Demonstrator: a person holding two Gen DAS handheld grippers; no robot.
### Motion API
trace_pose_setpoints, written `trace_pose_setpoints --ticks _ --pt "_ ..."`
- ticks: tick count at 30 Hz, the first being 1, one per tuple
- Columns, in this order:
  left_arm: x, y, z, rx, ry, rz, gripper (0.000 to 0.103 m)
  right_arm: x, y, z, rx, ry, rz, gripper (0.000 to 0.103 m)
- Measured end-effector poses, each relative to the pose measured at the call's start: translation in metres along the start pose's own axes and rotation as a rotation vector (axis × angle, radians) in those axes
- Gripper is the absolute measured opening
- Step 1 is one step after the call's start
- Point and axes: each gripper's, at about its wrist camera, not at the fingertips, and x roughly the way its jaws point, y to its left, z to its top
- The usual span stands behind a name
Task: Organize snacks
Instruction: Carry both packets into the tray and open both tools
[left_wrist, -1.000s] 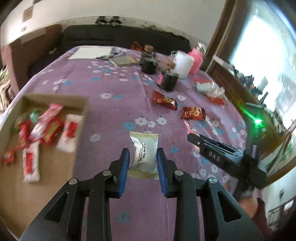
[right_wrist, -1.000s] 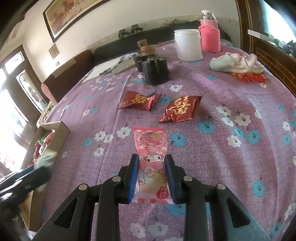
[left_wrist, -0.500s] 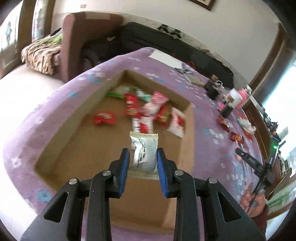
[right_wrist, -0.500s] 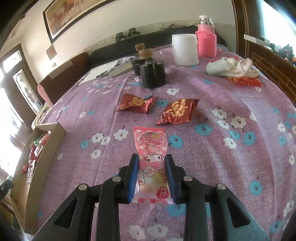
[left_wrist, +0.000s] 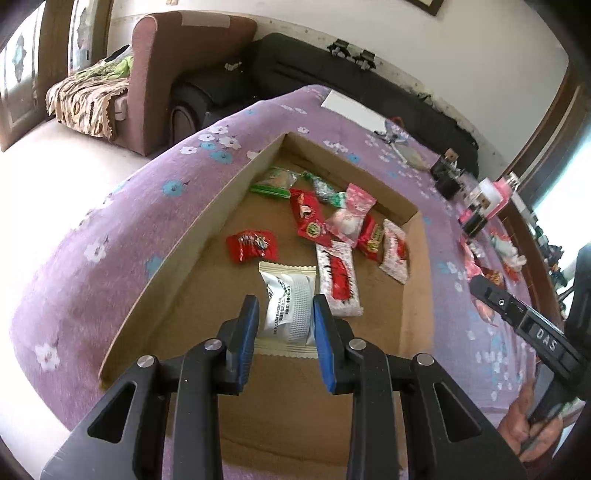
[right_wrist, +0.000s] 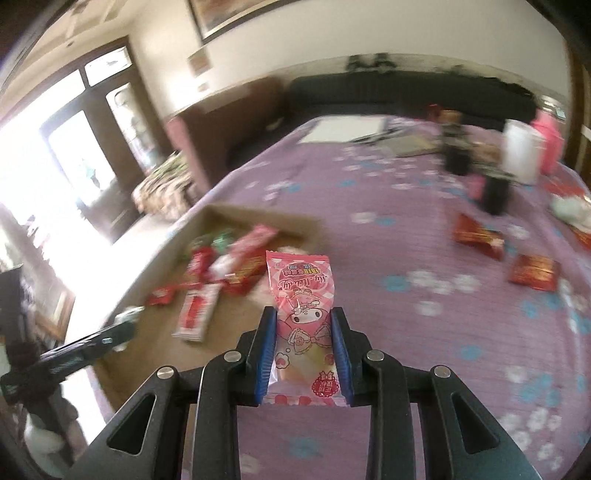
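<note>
Between the left gripper's (left_wrist: 283, 325) pinching fingers a white packet (left_wrist: 287, 308) hangs lengthwise above the cardboard box's (left_wrist: 192, 240) floor, nearer than the right gripper (right_wrist: 303, 349), which clamps a pink packet (right_wrist: 301, 306) beside the box.

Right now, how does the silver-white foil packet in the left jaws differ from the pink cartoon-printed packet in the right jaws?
The silver-white foil packet is plain with small dark print; the pink cartoon-printed packet carries a bright character drawing. The silver one is short and squarish, the pink one longer and narrower. The silver one hangs over the brown cardboard box, the pink one mostly over the purple flowered cloth beside it. Both are sealed and clamped between blue-padded jaws.
</note>
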Motion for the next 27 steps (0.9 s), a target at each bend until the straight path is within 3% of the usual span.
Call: trace_pose_setpoints --ticks 7,16,18,20,21,27 --pt "0.012 0.004 0.001 0.006 0.027 0.002 0.027 0.047 0.060 0.002 -0.074 0.083 -0.006 0.029" --pt "0.022 0.018 -0.002 -0.038 0.044 0.002 0.028 0.079 0.077 -0.001 -0.107 0.124 -0.066 0.032" --pt "0.020 0.018 -0.003 -0.045 0.046 -0.004 0.032 0.084 0.077 0.001 -0.103 0.122 -0.074 0.033" --pt "0.016 0.018 -0.005 -0.052 0.042 -0.005 0.048 0.085 0.076 0.000 -0.096 0.126 -0.059 0.035" --pt "0.012 0.018 -0.006 -0.052 0.033 -0.005 0.051 0.083 0.075 -0.001 -0.090 0.124 -0.045 0.036" --pt "-0.010 0.008 -0.013 -0.036 -0.019 0.041 0.051 0.052 0.072 -0.003 -0.086 0.051 -0.042 0.047"
